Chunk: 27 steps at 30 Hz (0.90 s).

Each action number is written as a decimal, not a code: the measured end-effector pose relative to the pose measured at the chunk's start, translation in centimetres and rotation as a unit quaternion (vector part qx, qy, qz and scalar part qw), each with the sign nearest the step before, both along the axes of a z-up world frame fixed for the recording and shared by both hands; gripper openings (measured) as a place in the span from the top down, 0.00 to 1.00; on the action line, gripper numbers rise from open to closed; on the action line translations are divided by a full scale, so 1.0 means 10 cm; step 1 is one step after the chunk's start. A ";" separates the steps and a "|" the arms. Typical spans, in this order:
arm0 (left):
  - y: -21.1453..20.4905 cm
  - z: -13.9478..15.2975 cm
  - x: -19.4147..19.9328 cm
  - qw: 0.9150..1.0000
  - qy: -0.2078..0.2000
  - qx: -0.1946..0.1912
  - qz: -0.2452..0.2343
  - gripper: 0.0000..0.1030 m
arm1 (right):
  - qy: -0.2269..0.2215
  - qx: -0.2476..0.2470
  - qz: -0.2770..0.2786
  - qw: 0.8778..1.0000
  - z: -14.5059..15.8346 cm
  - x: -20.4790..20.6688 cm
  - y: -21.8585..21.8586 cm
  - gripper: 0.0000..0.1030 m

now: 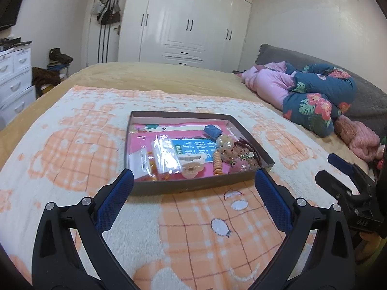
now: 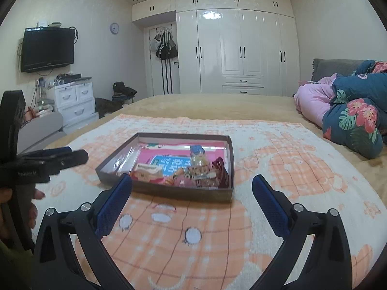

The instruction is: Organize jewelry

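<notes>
On the bed lay an orange-and-white blanket [image 1: 72,149] with a brown box [image 1: 193,183] full of mixed-up jewelry [image 1: 232,154]. Both the left gripper [image 1: 193,183] and right gripper [image 2: 192,188] had jaws wide apart (holding nothing). Sorting looked unstarted.

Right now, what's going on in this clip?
A person holds two tongs over a bed. Left tongs and right tongs are both open and empty, hovering short of a shallow brown box of jumbled jewelry and hair accessories sitting on an orange-and-white blanket. Nothing is picked up yet.
</notes>
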<state>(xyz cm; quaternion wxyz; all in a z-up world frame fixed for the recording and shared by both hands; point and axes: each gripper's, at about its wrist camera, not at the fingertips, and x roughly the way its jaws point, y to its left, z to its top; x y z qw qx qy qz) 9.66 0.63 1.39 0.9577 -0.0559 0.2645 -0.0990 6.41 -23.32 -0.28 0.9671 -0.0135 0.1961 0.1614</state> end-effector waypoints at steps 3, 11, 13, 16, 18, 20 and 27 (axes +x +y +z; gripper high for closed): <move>0.04 -0.03 -0.10 1.000 -0.007 0.001 0.014 0.11 | 0.000 -0.004 -0.002 1.000 -0.04 -0.07 -0.01 0.06; -0.02 -0.16 -0.38 0.998 -0.023 0.030 0.047 0.11 | -0.023 -0.001 -0.009 1.000 -0.07 -0.21 -0.06 0.06; -0.05 -0.20 -0.43 0.997 -0.028 0.041 0.057 0.11 | -0.031 0.004 -0.010 0.999 -0.08 -0.25 -0.08 0.06; -0.07 -0.23 -0.48 0.997 -0.032 0.044 0.056 0.11 | -0.043 0.011 -0.013 0.999 -0.10 -0.32 -0.10 0.06; -0.10 -0.25 -0.52 0.997 -0.040 0.049 0.053 0.11 | -0.049 0.014 -0.014 0.999 -0.12 -0.35 -0.11 0.06; -0.12 -0.25 -0.55 0.996 -0.049 0.054 0.050 0.11 | -0.055 0.013 -0.015 0.998 -0.12 -0.38 -0.10 0.06; -0.13 -0.20 -0.61 0.996 -0.064 0.046 0.042 0.11 | -0.067 0.021 -0.030 0.997 -0.12 -0.41 -0.16 0.06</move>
